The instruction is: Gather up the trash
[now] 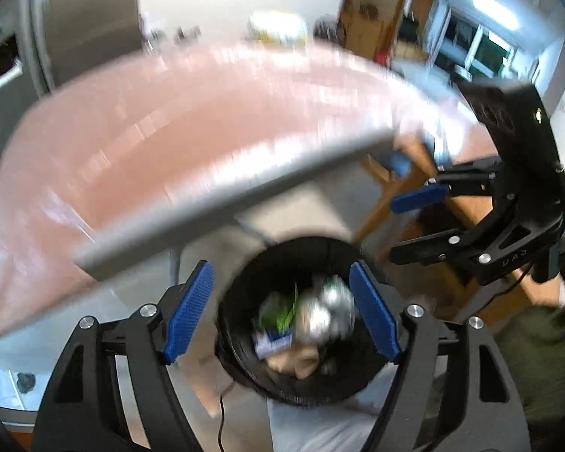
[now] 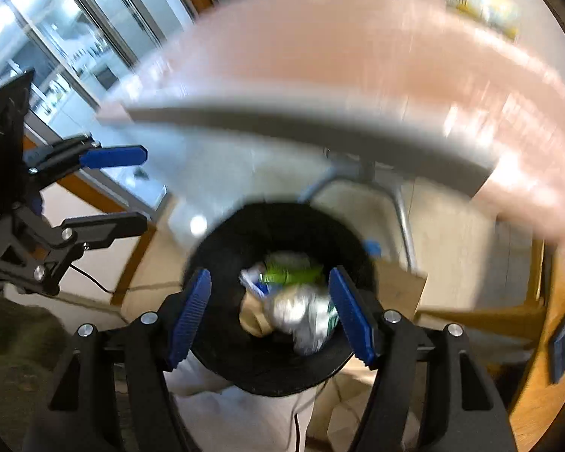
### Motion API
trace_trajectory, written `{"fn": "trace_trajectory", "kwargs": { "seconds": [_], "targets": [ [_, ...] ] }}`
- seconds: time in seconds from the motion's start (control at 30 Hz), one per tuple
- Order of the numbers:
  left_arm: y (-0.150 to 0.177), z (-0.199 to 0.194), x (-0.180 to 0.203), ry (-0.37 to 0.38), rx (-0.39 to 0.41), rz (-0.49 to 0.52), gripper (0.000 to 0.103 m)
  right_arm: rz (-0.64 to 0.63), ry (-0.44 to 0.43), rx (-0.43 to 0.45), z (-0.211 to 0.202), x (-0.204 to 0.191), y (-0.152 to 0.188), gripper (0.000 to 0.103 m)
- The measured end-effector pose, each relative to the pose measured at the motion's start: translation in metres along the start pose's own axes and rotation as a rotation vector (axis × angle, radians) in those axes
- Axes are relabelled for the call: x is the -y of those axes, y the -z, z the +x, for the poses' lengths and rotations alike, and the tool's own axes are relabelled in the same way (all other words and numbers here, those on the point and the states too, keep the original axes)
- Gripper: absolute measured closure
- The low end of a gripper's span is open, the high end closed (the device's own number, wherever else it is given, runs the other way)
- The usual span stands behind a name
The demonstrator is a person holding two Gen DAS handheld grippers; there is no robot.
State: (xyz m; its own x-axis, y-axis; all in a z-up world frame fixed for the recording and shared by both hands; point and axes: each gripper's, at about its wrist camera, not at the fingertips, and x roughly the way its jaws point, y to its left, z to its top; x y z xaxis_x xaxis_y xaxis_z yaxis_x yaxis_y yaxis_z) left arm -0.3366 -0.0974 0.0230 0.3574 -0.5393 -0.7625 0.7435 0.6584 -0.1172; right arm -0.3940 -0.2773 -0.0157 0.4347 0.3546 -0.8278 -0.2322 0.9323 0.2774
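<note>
Hovering over bin — left claw, right claw wide, empty.

Both views are bright but heavily motion-blurred. The pink-topped table smears into streaks across the upper half of each frame, its glossy cover throwing white glare bands. Daylight pours from the windows at the upper right of the left wrist view and the upper left of the right wrist view, where panes wash out to pale blue-white. A ceiling light glows at the upper right. The black bin is dark inside; its contents, perhaps foil, glint but stay soft. Fisheye bending curves every edge, and black vignette fills the corners.
</note>
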Motion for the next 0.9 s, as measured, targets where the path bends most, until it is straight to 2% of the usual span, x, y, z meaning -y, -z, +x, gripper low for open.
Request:
{"fn": "trace_trajectory", "kwargs": {
  "seconds": [0.17, 0.23, 0.3, 0.33, 0.47, 0.67, 0.8, 0.9],
  "targets": [
    [-0.045, -0.050, -0.035, -0.099, 0.242, -0.130, 0.008, 0.024, 0.116, 0.238, -0.064, 0.026, -0.048, 0.014],
    [-0.065, -0.056, -0.058, -0.164, 0.303, -0.198, 0.004, 0.064, 0.221, 0.323, -0.078, 0.050, -0.070, 0.009],
    [-0.080, -0.052, -0.084, -0.229, 0.330, -0.252, 0.004, 0.099, 0.287, 0.356, -0.079, 0.073, -0.088, 0.008],
    [-0.087, -0.045, -0.100, -0.271, 0.326, -0.281, 0.004, 0.134, 0.336, 0.360, -0.075, 0.090, -0.100, 0.008],
    [-0.104, -0.011, -0.156, -0.401, 0.253, -0.362, 0.004, 0.224, 0.430, 0.301, -0.048, 0.140, -0.126, 0.008],
    [-0.109, 0.026, -0.215, -0.504, 0.164, -0.483, 0.004, 0.356, 0.496, 0.232, -0.015, 0.198, -0.149, 0.008],
    [-0.113, 0.041, -0.249, -0.570, 0.126, -0.563, 0.004, 0.420, 0.520, 0.230, -0.007, 0.215, -0.161, 0.008],
    [-0.115, 0.049, -0.267, -0.587, 0.117, -0.621, 0.004, 0.461, 0.551, 0.233, -0.003, 0.229, -0.168, 0.008]
  ]
}}
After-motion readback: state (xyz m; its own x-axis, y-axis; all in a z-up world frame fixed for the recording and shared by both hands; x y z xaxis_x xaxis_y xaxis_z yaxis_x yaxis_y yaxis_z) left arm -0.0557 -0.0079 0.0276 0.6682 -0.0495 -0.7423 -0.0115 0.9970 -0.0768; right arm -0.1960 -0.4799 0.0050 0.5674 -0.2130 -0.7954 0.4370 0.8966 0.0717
